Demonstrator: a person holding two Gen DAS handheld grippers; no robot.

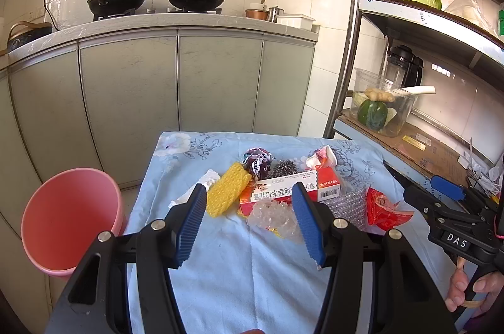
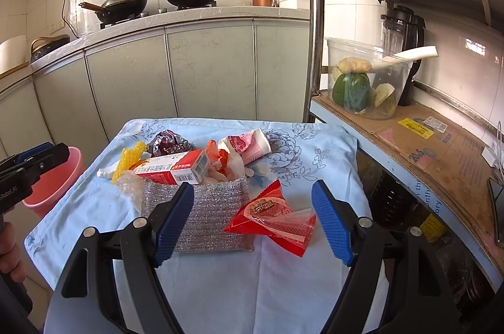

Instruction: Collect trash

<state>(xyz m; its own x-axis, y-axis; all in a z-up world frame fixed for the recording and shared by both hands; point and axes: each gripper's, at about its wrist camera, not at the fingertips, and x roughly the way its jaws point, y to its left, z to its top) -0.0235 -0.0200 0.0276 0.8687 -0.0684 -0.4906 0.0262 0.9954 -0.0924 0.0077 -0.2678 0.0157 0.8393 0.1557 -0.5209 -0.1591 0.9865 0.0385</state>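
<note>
With both tools held back from the pile, nothing had yet been picked up. The left gripper (image 1: 249, 220) hung above the near part of the light-blue floral tablecloth (image 1: 220, 271), its blue ribbed pads spread apart and empty. The right gripper (image 2: 253, 223) was likewise spread wide and held nothing.

The trash lay clustered at the middle of the cloth: a red-and-white cardboard medicine box (image 1: 289, 187), a yellow foam fruit net (image 1: 225, 192), a wad of clear crumpled plastic (image 1: 274, 215), a crushed paper cup (image 2: 249, 145), a silver mesh scouring cloth (image 2: 208, 208) and a red foil snack wrapper (image 2: 274, 215). The round pink plastic bucket (image 1: 69, 217) stood on the floor just beside the table's left edge, probably placed there so that the left tool could drop items with a short swing.

The left wrist view showed the bucket's open mouth and inner wall; the right wrist view showed only a sliver of it behind the left tool. The right wrist view showed the scouring cloth and wrapper in full, which the left view caught only partly.
</note>
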